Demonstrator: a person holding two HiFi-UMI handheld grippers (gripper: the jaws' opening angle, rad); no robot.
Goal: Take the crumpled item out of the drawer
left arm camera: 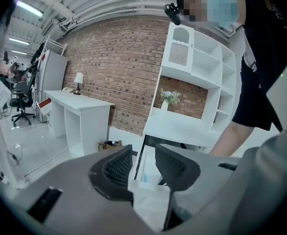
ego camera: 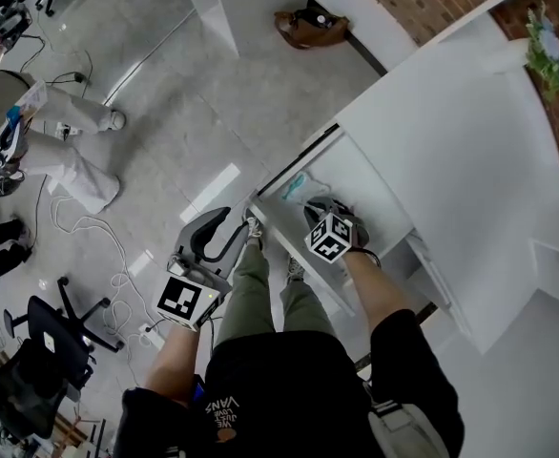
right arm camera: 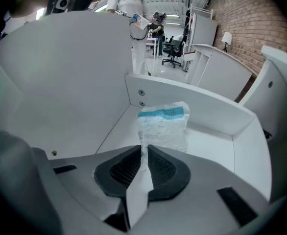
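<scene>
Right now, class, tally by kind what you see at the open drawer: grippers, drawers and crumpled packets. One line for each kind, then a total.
grippers: 2, the left gripper with jaws apart, the right gripper closed on the packet's edge
drawer: 1
crumpled packet: 1
total: 4

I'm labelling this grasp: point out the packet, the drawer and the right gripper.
packet [right arm camera: 164,124], right gripper view, its clear crumpled middle.
drawer [right arm camera: 207,110], right gripper view, its far wall.
right gripper [right arm camera: 143,153], right gripper view, between its fingertips, shut on the packet's edge.
</scene>
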